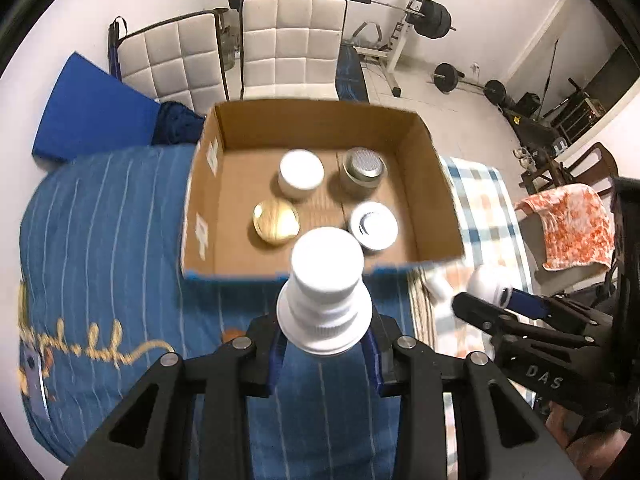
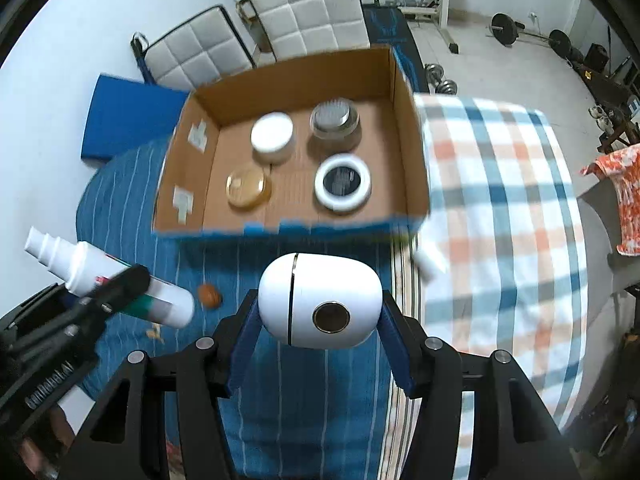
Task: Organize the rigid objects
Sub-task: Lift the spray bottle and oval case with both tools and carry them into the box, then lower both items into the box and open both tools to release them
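Note:
My left gripper [image 1: 325, 344] is shut on a white bottle [image 1: 325, 292] with a stepped cap, held above the blue striped cloth, cap pointing toward the cardboard box [image 1: 436, 184]. In the right wrist view that bottle [image 2: 108, 280] shows at lower left in the left gripper [image 2: 132, 284]. My right gripper [image 2: 320, 320] is shut on a white rounded case [image 2: 320, 300] with a round metal spot. The box [image 2: 408, 132] holds several round jars: a white-lidded jar [image 2: 272, 134], a silver-lidded jar [image 2: 334, 120], a gold jar [image 2: 246, 186] and a white-rimmed dark tin [image 2: 342, 182].
A checked cloth [image 2: 500, 200] covers the surface right of the box. A small white object [image 2: 428, 264] and a small brown ball [image 2: 209, 295] lie on the cloth before the box. Two white padded chairs [image 1: 294, 44] stand behind it, with a blue pad [image 1: 96, 108] and weight equipment [image 1: 432, 16].

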Tool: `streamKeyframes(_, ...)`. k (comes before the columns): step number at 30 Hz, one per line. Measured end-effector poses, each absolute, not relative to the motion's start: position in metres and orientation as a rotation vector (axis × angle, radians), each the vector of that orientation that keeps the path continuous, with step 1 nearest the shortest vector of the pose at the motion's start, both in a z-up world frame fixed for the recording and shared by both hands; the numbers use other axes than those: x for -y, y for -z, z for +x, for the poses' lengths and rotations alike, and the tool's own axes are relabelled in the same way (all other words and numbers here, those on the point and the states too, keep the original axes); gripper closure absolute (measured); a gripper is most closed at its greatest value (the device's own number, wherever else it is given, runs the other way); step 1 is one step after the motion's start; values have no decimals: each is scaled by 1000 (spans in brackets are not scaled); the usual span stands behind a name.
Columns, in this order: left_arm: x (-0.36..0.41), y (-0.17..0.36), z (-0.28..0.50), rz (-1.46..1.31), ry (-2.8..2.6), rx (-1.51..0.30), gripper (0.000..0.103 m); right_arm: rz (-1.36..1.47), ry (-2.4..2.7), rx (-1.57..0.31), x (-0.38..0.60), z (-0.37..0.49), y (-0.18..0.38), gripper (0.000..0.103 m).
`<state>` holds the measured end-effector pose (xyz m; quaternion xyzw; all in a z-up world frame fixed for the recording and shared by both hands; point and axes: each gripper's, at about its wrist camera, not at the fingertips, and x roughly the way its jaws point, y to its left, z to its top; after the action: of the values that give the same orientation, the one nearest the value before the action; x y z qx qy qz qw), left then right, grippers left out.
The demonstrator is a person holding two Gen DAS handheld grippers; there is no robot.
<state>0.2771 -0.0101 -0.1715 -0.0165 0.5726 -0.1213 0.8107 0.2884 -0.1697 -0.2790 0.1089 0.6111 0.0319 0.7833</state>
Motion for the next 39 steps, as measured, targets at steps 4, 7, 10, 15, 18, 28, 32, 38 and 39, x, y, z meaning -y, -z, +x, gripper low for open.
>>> streamKeyframes(4,5,181,326,-14,243,-1264,73,258,-68,-1312,176,328,282,44)
streamKeyframes(7,2,201,368,-1,219,-1319,73,264,-74,-1319,172,361,292,44)
streamKeyframes(10,0,226,405,13,201,-1382,73,287,-86,-1356,166,393,312,44)
streamKeyframes(15,3,272,453,37,178,-1491,73,280,-84,-1441,147,439,361,44)
streamKeyframes(18,4,305,479,39,169,-1571,73,267,-74,-1494,137,460,391,44)
streamKeyframes(28,7,365,527,132,105,-1672,73,233,-42,-1617,114,501,463,44)
streamKeyframes(32,8,381,534,122,95,-1709,73,206,-61,-1634,99,510,466,44)
streamKeyframes(38,11,396,533,139,102,-1734,73,174,-74,-1657,87,513,471,43)
streamKeyframes(39,11,396,533,138,102,-1734,73,183,-86,-1664,86,512,472,43)
